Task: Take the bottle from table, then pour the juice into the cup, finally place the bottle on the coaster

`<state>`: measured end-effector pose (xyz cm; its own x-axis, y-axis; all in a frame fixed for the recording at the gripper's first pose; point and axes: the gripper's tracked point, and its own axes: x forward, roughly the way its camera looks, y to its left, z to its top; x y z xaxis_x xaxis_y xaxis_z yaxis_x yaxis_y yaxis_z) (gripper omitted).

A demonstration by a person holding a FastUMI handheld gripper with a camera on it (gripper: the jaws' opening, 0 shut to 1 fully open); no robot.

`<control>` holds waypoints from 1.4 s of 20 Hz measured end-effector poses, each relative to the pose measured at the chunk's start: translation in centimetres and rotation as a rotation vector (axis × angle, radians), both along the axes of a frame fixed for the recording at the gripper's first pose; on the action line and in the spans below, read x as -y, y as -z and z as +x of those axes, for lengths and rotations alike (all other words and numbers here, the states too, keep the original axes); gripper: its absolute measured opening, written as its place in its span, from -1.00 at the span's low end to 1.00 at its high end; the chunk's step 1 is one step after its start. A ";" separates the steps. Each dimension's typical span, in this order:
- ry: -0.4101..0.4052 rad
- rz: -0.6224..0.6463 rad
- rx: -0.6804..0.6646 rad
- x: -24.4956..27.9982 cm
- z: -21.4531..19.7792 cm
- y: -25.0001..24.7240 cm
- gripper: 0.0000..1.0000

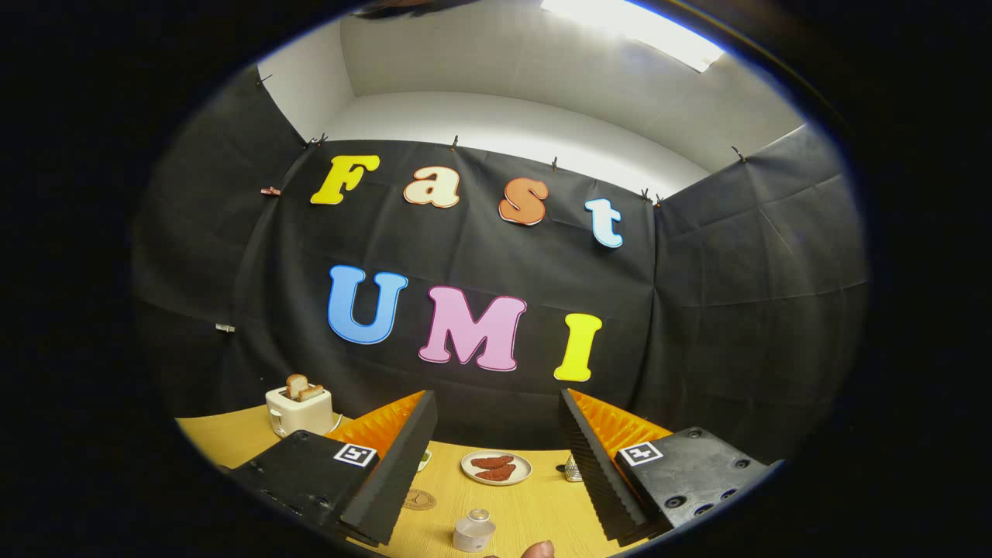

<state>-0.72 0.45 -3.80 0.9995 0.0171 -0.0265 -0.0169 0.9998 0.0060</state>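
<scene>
Wooden desk [535,504] runs back to the black cloth wall, w/ open room down the middle btwn my fingers. My jaws [496,465] are spread wide, holding nothing, touching nothing. Small bottle [473,532] stands low btwn the fingers, nearest me, a fingertip [538,549] just beside it. Round coaster [419,500] lies by my left finger. Plate [496,468] w/ reddish food sits beyond, mid-desk. Toaster [299,409] w/ bread stands near the desk's far left edge.
</scene>
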 end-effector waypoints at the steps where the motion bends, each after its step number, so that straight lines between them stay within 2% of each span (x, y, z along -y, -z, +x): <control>1: -0.007 0.001 0.000 -0.2 -0.1 0.7 0.94; 12: -0.054 0.033 -0.090 -2.4 0.1 13.9 0.95; 19: -0.053 0.079 -0.157 -2.3 -1.0 22.6 0.95; 25: -0.082 0.110 -0.196 -3.4 -2.0 28.8 0.95; 28: -0.070 0.110 -0.208 -3.0 -1.9 31.2 0.94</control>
<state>-2.58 3.49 -35.01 0.9690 0.1004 -0.2259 -0.0733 0.9894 0.1253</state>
